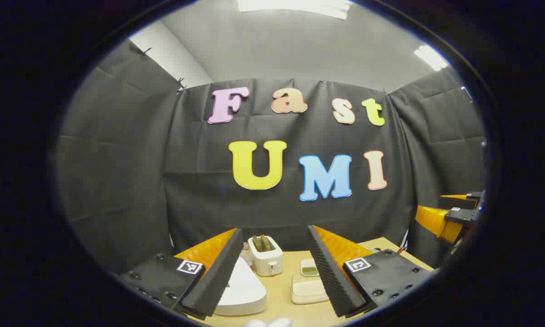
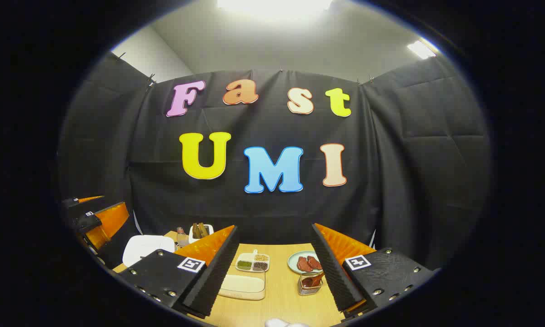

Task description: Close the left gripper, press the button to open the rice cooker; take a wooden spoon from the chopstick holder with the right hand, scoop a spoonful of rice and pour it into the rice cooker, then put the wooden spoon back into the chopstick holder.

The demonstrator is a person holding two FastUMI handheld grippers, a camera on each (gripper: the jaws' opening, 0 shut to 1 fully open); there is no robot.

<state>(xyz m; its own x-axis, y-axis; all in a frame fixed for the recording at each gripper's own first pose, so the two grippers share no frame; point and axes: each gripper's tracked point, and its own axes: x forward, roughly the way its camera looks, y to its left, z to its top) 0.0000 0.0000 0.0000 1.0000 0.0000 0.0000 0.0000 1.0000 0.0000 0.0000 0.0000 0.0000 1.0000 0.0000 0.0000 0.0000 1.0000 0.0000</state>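
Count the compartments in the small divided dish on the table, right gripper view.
3: the divided dish shows a green-filled one at left, a pale-filled one at upper right and a dark-filled one at lower right. The gripper finger beside it may hide more.

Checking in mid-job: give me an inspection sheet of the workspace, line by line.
Surface: wooden table, bare between items.
Job's things: white rice cooker, lid down; rice box; chopstick holder with wooden spoon inside.
Clutter: toaster, bottle, divided dish, plate.
Grippers: left gripper open, holding nothing; right gripper open, holding nothing.
Cables: nothing seen.
Surroundings: black cloth wall, ceiling lights.
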